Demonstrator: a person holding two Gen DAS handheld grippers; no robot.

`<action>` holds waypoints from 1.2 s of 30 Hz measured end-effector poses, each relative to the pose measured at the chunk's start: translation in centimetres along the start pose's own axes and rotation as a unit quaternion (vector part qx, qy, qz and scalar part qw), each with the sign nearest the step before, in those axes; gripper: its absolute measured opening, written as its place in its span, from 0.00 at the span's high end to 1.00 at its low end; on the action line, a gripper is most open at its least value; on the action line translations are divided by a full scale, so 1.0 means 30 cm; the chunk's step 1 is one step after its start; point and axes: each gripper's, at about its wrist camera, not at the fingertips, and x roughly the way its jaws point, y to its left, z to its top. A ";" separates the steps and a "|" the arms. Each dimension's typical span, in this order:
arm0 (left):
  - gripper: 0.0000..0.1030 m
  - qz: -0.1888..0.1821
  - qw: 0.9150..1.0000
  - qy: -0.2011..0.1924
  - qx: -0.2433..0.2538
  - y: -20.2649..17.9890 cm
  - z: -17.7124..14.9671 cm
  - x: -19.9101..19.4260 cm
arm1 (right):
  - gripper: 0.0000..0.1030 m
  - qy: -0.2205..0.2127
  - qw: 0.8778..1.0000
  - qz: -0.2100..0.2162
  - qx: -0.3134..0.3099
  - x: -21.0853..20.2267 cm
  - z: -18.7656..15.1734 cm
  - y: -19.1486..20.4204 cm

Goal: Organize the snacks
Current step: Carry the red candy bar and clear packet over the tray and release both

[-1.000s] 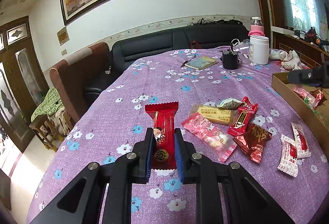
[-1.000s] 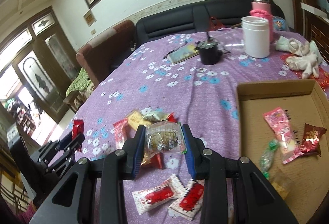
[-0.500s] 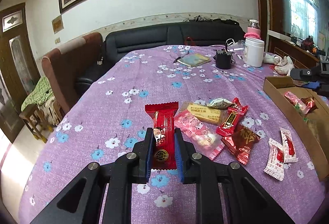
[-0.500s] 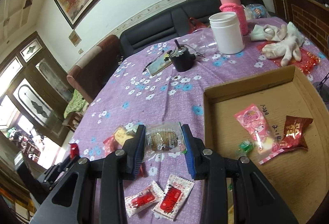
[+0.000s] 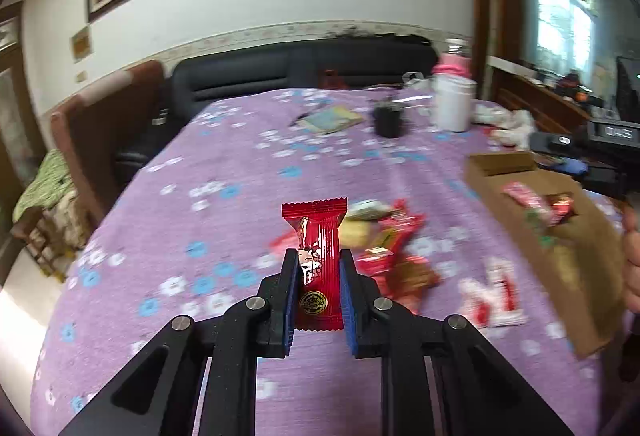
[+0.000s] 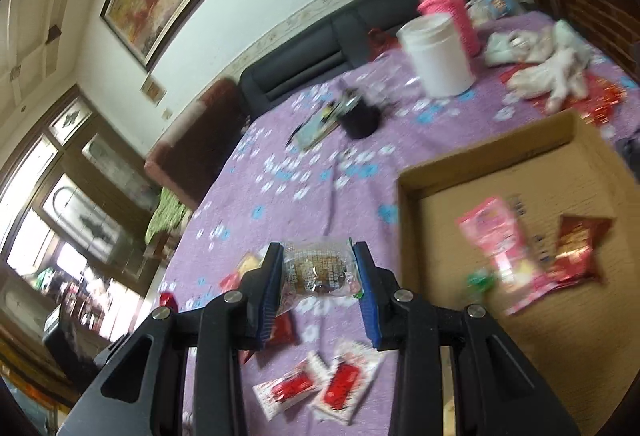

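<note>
My left gripper is shut on a red snack packet, held upright above the purple flowered tablecloth. My right gripper is shut on a clear-wrapped brown cake, held above the cloth just left of the cardboard box. The box also shows at the right of the left wrist view. It holds a pink packet, a dark red packet and a small green sweet. Loose snacks lie on the cloth between the grippers, and two white-and-red sachets lie below my right gripper.
At the table's far side stand a white jar, a pink bottle, a black cup, a booklet and white gloves. A black sofa and a brown armchair stand behind the table.
Both grippers have swung to the right with their packets. The right gripper has moved closer to the box. The views are blurred by motion.
</note>
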 end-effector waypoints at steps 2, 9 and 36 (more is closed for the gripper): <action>0.82 -0.030 0.999 0.002 0.013 -0.077 0.026 -0.011 | 0.67 -0.021 0.999 -0.025 0.015 -0.043 0.025 -0.052; 0.82 -0.166 0.983 0.065 0.038 -0.403 0.065 0.019 | 0.67 -0.035 0.982 -0.150 0.109 -0.100 0.061 -0.309; 0.82 -0.268 0.947 0.154 0.082 -0.733 -0.003 0.113 | 0.56 0.011 0.980 -0.154 0.128 -0.047 0.056 -0.373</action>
